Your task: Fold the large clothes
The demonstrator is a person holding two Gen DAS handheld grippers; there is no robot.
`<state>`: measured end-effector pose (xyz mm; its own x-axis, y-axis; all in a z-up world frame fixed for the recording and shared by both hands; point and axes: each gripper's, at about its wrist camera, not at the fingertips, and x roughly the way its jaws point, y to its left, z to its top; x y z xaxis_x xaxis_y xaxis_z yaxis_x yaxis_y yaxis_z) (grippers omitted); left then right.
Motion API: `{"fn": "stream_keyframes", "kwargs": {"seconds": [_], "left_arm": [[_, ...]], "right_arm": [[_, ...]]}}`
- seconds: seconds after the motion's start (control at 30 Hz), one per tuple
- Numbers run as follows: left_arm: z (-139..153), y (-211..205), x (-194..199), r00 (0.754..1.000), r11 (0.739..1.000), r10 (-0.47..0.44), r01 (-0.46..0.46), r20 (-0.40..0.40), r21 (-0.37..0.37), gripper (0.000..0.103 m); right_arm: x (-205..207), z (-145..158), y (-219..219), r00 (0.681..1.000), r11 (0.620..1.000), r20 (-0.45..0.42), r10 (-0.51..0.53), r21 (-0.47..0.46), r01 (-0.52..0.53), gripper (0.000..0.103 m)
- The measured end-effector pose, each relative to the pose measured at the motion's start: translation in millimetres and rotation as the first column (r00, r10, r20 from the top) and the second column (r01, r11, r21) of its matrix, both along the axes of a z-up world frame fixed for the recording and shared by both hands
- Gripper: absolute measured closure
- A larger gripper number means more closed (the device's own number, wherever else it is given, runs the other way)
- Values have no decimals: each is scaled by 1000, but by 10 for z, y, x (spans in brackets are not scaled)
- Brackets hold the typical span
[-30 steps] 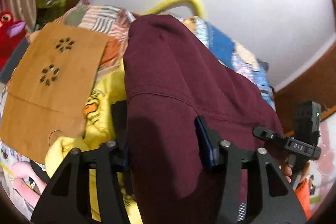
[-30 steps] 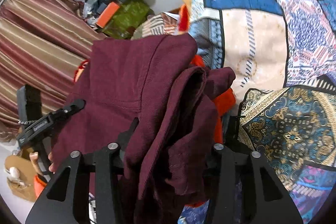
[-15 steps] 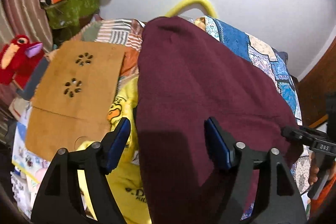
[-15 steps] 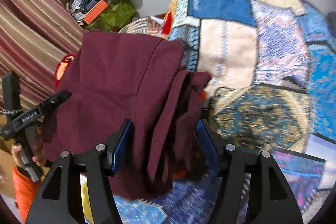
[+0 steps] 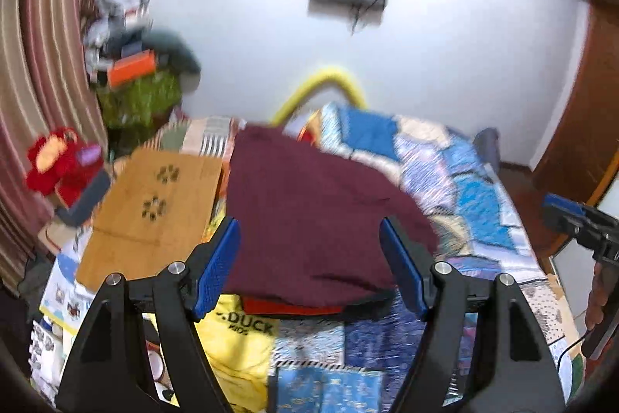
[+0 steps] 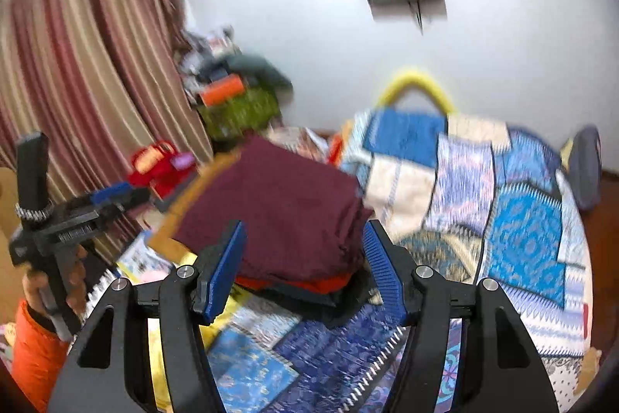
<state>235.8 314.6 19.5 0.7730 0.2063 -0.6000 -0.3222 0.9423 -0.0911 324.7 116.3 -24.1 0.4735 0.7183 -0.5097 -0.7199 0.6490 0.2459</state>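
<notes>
Two pairs of blue-padded jaws stand apart with nothing between them: the left gripper (image 5: 311, 264) and the right gripper (image 6: 305, 268) both hang clear above the bed, neither touching cloth. Framed between each pair, but lying well beyond and below the pads, is the maroon garment (image 5: 317, 215), released and resting as a folded slab on top of a small stack. From the right wrist view the person's left hand (image 6: 58, 281), in an orange sleeve (image 6: 33, 347), grips the handle of the other tool at the frame's left edge.

Judged from this layout, the step in hand is the release and pull-away after a fold. Doing it well likely means drawing both grippers straight back and up without snagging the near hem, then checking that the edges sit square before any further fold or pat-down.

Maroon cloth shows a broad, mostly smooth top face; its right side (image 6: 348, 227) bunches into several rumpled layers, and that edge may want tidying. An orange-red layer (image 5: 286, 306) and a darker one peek out beneath its near edge. Beside the stack lie a yellow garment (image 5: 240, 339) printed "DUCK" and a brown board (image 5: 154, 215), all on the patchwork quilt (image 5: 476, 196) covering the bed.
</notes>
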Motion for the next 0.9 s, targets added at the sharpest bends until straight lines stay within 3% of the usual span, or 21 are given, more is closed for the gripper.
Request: {"fn": "stream_keyframes", "kwargs": {"seconds": [0.23,0.47,0.7,0.9], "left_arm": [[593,-937,-861,972,978,-66,19,225,208,30],[731,-1520,-1611,916,965,-71,-38,395,260,30],[552,-1754,-1923,899,971,-33,-75,436,229,25],[419,-1817,-2031,900,967,27,-133,434,217,6]], "right_arm": [[-872,480,-417,972,986,231,-35,168,-4,44],[-1533,481,-576,926,979,371,-69,205,-9,44],[-1685,245,-562,930,980,351,-112,191,46,43],[-1735,229,-628,923,972,338,-183,205,117,21]]}}
